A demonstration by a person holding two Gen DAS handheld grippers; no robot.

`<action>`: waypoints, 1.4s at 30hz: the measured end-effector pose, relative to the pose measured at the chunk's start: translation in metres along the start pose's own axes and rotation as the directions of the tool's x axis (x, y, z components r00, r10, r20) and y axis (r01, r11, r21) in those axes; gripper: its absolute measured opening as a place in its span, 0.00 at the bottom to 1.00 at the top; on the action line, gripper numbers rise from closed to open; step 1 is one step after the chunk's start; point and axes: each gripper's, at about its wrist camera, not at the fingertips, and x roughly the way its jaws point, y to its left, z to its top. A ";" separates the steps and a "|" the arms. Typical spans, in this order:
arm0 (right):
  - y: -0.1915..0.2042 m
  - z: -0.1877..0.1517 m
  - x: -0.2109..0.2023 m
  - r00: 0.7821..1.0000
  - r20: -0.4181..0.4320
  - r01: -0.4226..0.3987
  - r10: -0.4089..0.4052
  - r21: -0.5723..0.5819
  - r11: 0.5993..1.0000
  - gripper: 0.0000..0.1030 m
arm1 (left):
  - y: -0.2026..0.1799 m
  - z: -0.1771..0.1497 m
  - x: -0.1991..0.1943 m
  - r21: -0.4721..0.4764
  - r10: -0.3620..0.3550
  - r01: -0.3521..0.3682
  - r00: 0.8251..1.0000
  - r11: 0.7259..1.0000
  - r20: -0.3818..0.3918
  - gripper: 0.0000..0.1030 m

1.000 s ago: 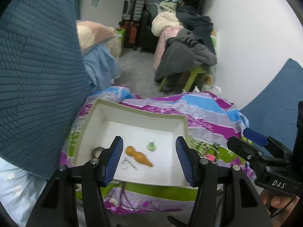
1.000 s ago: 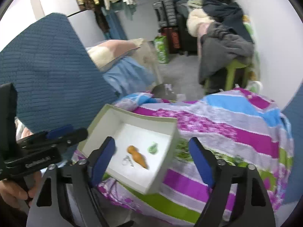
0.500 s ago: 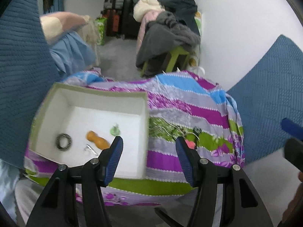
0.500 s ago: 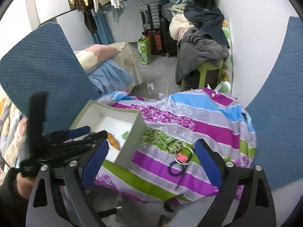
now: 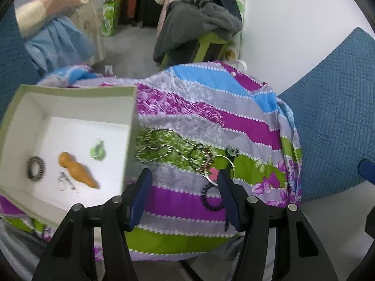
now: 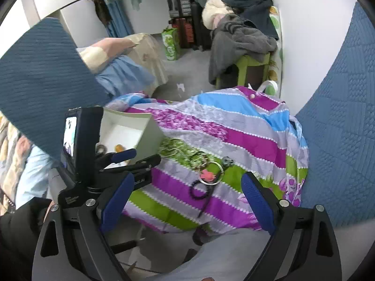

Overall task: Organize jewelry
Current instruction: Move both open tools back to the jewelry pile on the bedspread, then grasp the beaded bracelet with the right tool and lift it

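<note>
Now, as it lies:
Orange pendant: inside white box, long axis slanting, narrow end toward lower right.
Box contents: dark ring, green charm, small silver piece.
Loose jewelry: ball chain, key ring with pink tag, black bead bracelet, on striped cloth beside box.
Left gripper: part-spread, gripping nothing.
Right gripper: wide apart, empty.
Writing: left tool's lettering too blurred to read.
</note>
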 end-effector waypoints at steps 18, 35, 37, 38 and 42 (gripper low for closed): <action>-0.108 -0.004 0.152 0.994 -0.095 -0.026 0.049 0.226 0.974 0.83 | -0.023 0.017 0.052 0.115 -0.006 0.006 1.000 0.993 -0.002 0.47; -0.111 -0.022 0.232 0.992 -0.117 -0.035 0.050 0.126 0.991 0.43 | -0.036 0.000 0.128 0.195 0.035 -0.006 0.989 0.981 -0.145 0.39; -0.110 -0.023 0.234 0.993 -0.108 -0.032 0.043 0.106 0.994 0.39 | -0.032 -0.001 0.132 0.190 0.052 -0.025 0.989 0.981 -0.138 0.39; -0.110 -0.024 0.234 0.994 -0.101 -0.030 0.041 0.103 0.994 0.36 | -0.030 0.000 0.133 0.185 0.054 -0.027 0.989 0.982 -0.140 0.39; -0.108 -0.027 0.233 0.996 -0.084 -0.026 0.033 0.084 0.996 0.27 | -0.026 0.001 0.135 0.177 0.058 -0.036 0.991 0.984 -0.122 0.39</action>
